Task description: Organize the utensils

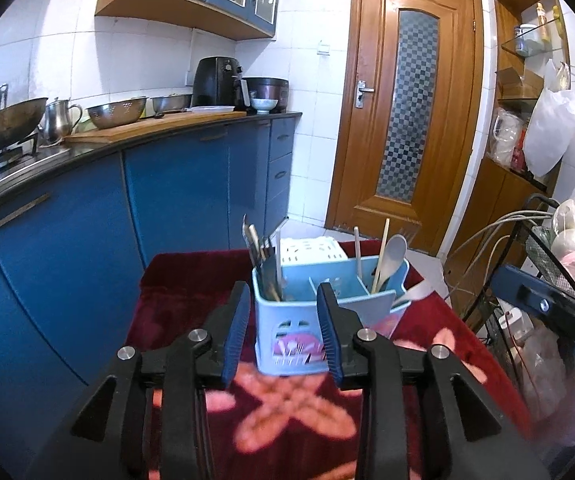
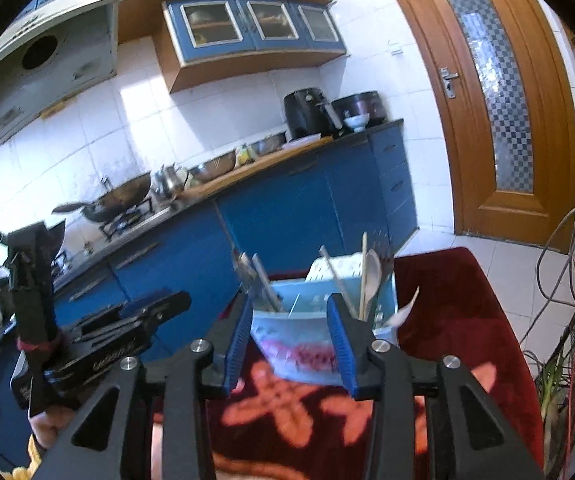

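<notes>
1. The left tongs (image 1: pixel 283 332) stand part open with nothing between the blue pads; the right tongs (image 2: pixel 291 348) are the same, part open and empty. Both point down at the blue utensil caddy (image 1: pixel 319 312), which sits just ahead of them on the desk (image 1: pixel 191 292), covered in a red flowered cloth.
2. In the caddy, the metal knives and forks (image 1: pixel 263 264) stand in the left compartment, the middle one looks bare, and the white spoon (image 1: pixel 391 256) with wooden chopsticks (image 1: pixel 381 256) fills the right. A white piece (image 1: pixel 415 294) juts from the caddy's right side; blur makes it hard to say whether it is a spoon.
3. Risk: the caddy is light and top-heavy with tall handles, so a pad catching its rim could tip it or slide it on the plush cloth.
4. Risk: the two tongs are close together, and the left one shows at the left of the right wrist view, so reaching at once may make them collide.
5. Room: blue kitchen cabinets (image 1: pixel 175 200) and a wok (image 1: pixel 3 124) to the left, a wooden door (image 1: pixel 403 120) beyond, loose cables (image 1: pixel 483 240) to the right.
</notes>
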{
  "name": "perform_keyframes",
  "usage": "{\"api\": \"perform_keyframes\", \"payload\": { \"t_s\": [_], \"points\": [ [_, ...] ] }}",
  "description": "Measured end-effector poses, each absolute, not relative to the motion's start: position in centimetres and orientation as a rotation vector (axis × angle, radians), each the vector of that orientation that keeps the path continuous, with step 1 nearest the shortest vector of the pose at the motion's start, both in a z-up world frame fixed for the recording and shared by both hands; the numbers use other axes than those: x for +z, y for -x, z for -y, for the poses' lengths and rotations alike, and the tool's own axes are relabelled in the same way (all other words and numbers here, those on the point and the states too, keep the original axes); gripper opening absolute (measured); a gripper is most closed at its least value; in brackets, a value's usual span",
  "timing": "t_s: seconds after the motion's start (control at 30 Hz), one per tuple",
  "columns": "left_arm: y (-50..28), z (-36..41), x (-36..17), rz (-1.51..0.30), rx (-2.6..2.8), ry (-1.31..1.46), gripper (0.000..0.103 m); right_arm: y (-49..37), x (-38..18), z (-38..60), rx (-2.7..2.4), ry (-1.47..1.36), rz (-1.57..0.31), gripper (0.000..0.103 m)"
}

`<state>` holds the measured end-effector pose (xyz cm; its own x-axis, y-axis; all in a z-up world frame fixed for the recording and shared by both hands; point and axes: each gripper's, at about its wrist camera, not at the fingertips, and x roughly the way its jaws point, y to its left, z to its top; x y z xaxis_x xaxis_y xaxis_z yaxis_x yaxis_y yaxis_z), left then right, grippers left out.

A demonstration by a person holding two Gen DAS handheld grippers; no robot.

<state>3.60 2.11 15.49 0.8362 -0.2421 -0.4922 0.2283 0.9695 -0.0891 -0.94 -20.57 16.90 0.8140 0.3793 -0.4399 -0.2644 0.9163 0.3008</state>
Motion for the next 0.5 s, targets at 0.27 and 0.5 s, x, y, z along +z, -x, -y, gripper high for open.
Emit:
{"api": "perform_keyframes", "payload": {
  "t_s": [0.27,0.5],
  "points": [
    [-0.9,-2.7,13.3,-0.592,-0.240,0.044,0.046,4.1,14.0,19.4,0.362,-0.204,-0.645,0.047],
    [0.0,-2.1,9.6,-0.652,-0.231,0.032,0.050,4.6,9.6,19.4,0.291,-0.186,-0.709,0.055]
  ]
}}
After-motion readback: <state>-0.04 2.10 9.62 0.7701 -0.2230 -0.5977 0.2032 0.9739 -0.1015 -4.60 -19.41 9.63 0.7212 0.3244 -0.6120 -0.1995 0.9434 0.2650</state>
